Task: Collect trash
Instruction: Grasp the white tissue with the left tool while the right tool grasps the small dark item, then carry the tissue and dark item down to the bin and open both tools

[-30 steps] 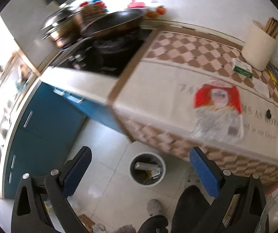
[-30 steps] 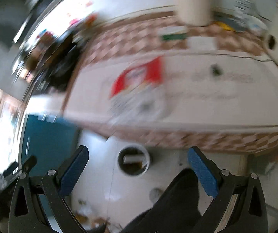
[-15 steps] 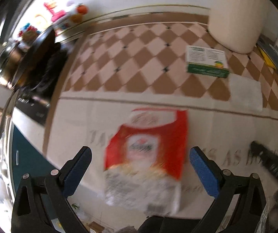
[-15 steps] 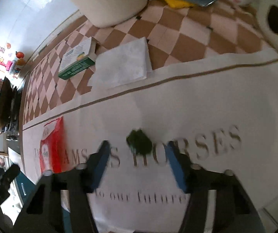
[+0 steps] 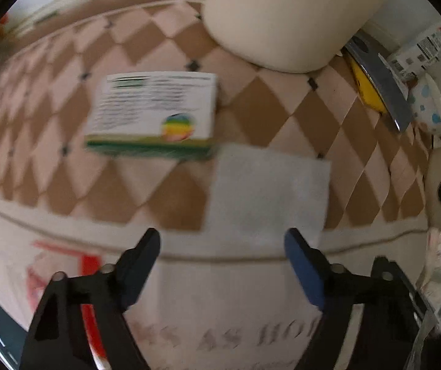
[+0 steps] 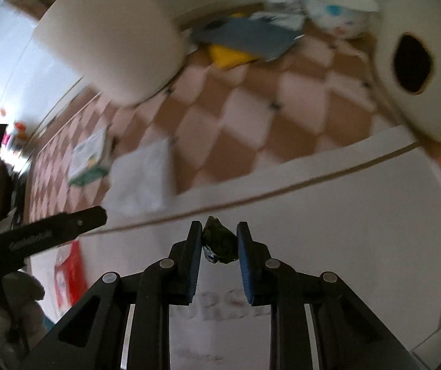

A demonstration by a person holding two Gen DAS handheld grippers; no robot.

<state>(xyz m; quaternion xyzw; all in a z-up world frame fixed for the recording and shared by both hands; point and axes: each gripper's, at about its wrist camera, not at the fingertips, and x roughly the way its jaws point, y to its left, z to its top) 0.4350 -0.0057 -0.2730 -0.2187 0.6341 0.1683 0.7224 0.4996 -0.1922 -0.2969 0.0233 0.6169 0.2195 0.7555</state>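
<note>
Kitchen worktop under a cloth, brown-and-pink checks at the back, plain white with grey lettering in front. Large cream cylindrical container standing at the back. Near it a green-edged white carton lying flat, its right corner just beside a white folded tissue. Red-and-white wrapper flat on the plain cloth at lower left, blurred. Yellow and grey flat items and a spotted bowl further right, beside a rounded white appliance with a dark hole.

Left gripper spread wide, nothing between the fingers, hovering over the near edge of the tissue.

Right gripper clenched on a small dark green crumpled scrap, pinched between both blue pads, above the plain white stretch of cloth. Whether scrap touches cloth: unclear.
</note>
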